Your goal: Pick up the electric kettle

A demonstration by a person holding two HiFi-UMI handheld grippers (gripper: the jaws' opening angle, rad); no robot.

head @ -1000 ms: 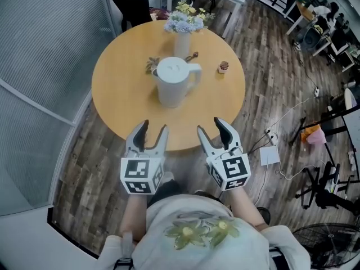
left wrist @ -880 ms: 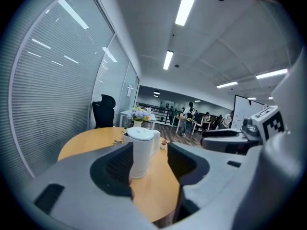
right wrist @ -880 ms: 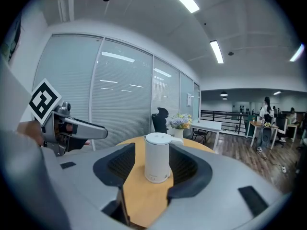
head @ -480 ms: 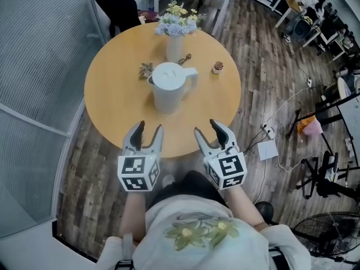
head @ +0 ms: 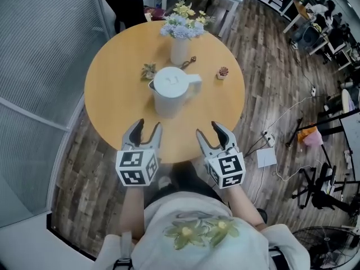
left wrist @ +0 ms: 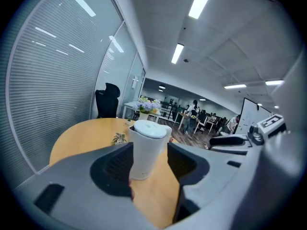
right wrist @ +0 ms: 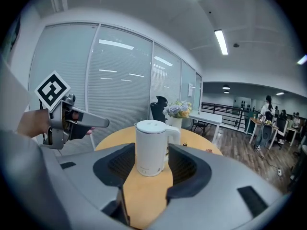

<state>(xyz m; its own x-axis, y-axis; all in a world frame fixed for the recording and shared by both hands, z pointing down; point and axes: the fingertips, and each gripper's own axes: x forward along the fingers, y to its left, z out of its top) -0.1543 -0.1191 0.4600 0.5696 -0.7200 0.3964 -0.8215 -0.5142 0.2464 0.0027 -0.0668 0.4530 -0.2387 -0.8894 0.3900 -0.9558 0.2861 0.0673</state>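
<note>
Hovering by the round table's (head: 112, 89) near edge, left gripper (head: 149, 126) and right gripper (head: 208, 129) both wide and empty, short of the white electric kettle (head: 170, 91) mid-table; could tip it into the flower vase (head: 180, 45) just behind with an off-centre grab.

Ahead of both pairs of jaws, the electric kettle (head: 170, 91) is showing plain white all over, standing out against the honey-yellow worktop (head: 112, 83). The left gripper (head: 149, 126) and right gripper (head: 208, 130) are showing grey, with black ribbed inner faces on the jaws. Each is carrying a white cube patterned with black square markers. Beyond the kettle, a white vase (head: 179, 50) is holding pale blue and yellow flowers (head: 184, 22). Right of the right jaws, the floor (head: 270, 89) is showing streaked grey-brown planks. Behind the jaws, the person's pale shirt (head: 205, 246) is bearing a yellow-green flower print.
</note>
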